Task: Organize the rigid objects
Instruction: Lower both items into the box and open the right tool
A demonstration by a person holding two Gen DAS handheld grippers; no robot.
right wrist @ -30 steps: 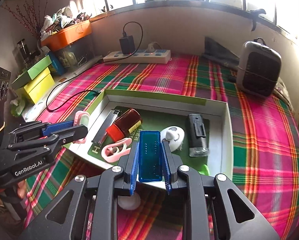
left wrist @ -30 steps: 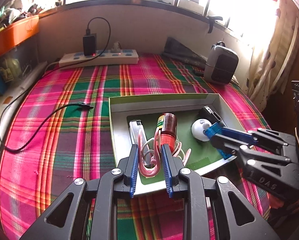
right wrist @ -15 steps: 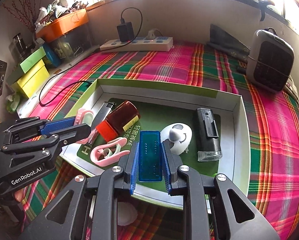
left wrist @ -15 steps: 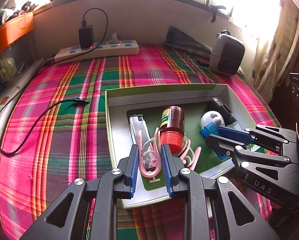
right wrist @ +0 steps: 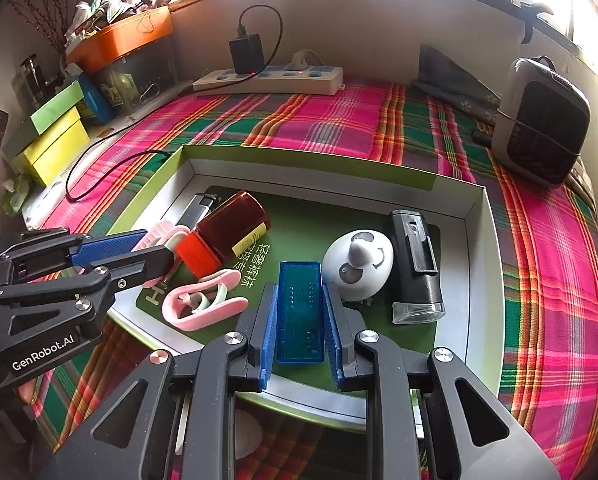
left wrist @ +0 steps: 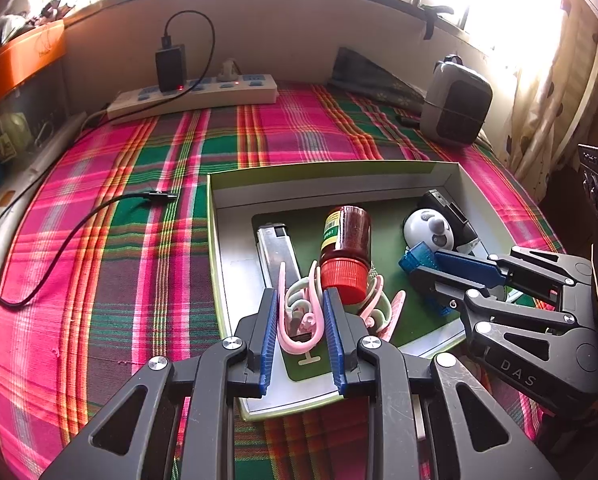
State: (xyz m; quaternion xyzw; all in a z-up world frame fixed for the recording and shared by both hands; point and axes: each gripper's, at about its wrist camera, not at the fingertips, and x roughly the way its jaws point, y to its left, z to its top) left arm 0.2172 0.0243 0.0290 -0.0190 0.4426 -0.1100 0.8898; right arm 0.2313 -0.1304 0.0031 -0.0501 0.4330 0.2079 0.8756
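Observation:
My left gripper (left wrist: 301, 306) is shut on a pink clip (left wrist: 299, 320) and holds it over the near left part of the open box (left wrist: 331, 170). My right gripper (right wrist: 301, 300) is shut on a translucent blue case (right wrist: 301, 316) over the box's near middle. In the box lie a brown bottle with a red cap (right wrist: 223, 236), a second pink clip (right wrist: 203, 300), a silver lighter (left wrist: 277, 248), a white panda-face gadget (right wrist: 359, 266) and a black device (right wrist: 415, 264). The right gripper also shows in the left wrist view (left wrist: 423, 270), and the left gripper shows in the right wrist view (right wrist: 159, 250).
The box sits on a plaid cloth (left wrist: 139, 200). A power strip (left wrist: 195, 94) with a charger and a loose cable (left wrist: 59, 248) lie far left. A grey heater (right wrist: 543, 124) stands far right. Yellow and green boxes (right wrist: 55, 136) and an orange tray (right wrist: 123, 36) line the left edge.
Both grippers have moved forward over the box, each keeping its object; the box contents look nearer and larger in both views.

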